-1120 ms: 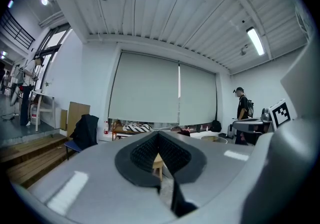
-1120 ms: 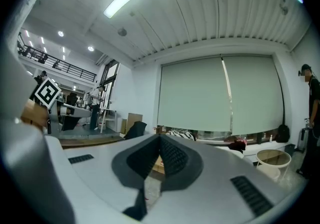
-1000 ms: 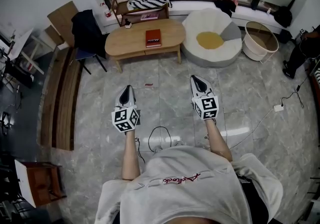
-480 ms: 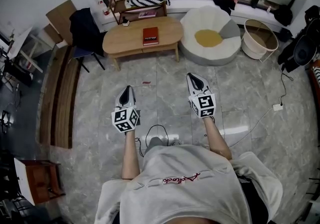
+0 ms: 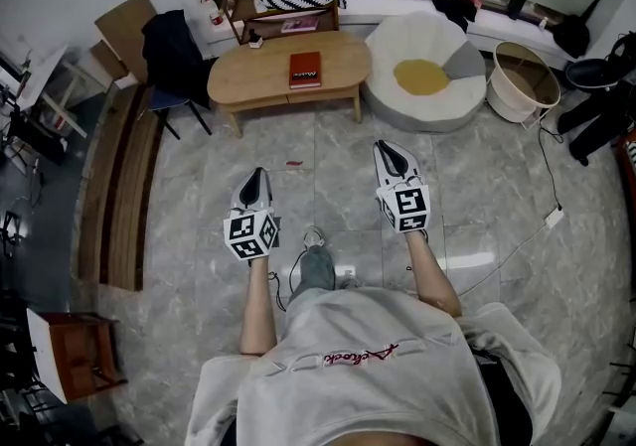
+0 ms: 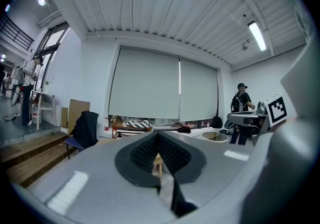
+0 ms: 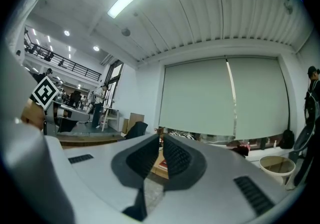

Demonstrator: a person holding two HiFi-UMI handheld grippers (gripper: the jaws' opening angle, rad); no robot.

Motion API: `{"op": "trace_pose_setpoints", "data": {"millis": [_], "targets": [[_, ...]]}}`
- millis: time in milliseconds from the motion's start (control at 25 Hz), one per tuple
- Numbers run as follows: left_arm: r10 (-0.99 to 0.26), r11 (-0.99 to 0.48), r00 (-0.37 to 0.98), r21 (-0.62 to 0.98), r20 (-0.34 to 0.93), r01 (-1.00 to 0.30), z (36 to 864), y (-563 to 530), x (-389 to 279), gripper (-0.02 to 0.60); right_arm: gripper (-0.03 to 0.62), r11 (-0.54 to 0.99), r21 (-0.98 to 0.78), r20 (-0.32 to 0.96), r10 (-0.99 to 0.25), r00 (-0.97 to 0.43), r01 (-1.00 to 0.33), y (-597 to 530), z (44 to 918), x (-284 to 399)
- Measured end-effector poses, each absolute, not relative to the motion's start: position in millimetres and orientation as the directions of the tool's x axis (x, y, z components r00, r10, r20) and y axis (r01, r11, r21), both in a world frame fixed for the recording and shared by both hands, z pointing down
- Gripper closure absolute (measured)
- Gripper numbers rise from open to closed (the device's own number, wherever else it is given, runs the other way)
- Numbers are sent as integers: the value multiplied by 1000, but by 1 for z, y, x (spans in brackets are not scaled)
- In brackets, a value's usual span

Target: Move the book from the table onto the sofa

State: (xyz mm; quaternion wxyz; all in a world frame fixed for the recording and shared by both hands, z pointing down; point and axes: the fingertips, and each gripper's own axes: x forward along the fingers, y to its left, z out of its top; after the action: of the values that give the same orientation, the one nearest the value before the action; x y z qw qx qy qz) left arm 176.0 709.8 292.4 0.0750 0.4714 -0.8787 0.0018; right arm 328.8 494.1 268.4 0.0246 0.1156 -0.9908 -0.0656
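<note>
- The red book (image 5: 305, 70) lies flat near the middle of the oval wooden table (image 5: 253, 84), well apart from both my tools.
- Just right of the table is the white, petal-edged sofa (image 5: 397, 45), with a yellow cushion (image 5: 421, 76) in its hollow and a grey one (image 5: 459, 62) beside that.
- My left gripper (image 5: 257, 176) is clenched on nothing and points toward the table.
- My right gripper (image 5: 386, 150) is likewise clenched and bare.
- Both hang over grey marbled floor tiles (image 5: 328, 151).
- A pale basket (image 5: 507, 104) stands right of the sofa, open at the top. Its inside shows pale.
- A chair draped with a dark jacket (image 5: 174, 52) is left of the table, and a long wooden step (image 5: 119, 196) runs along that side.
- A white cable (image 5: 547, 166) trails across the floor.
- Only the right gripper view catches the book edge-on below its jaw tips (image 7: 163, 164), under pale roller blinds (image 7: 220, 98).
- Only the left gripper view shows a standing person (image 6: 241, 103) at the right.
</note>
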Motion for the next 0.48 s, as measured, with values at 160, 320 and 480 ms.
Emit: {"op": "trace_pose_setpoints", "data": {"millis": [160, 320, 480], "targets": [[-830, 552, -540, 70, 141, -831, 297, 700, 161, 572, 585, 965, 137, 33, -229, -973, -222, 487, 269, 312], [-836, 543, -530, 79, 138, -836, 305, 687, 137, 572, 585, 964, 141, 40, -234, -971, -227, 477, 275, 289], [-841, 537, -524, 91, 133, -839, 307, 669, 105, 572, 585, 961, 153, 41, -237, -971, -228, 462, 274, 258]]}}
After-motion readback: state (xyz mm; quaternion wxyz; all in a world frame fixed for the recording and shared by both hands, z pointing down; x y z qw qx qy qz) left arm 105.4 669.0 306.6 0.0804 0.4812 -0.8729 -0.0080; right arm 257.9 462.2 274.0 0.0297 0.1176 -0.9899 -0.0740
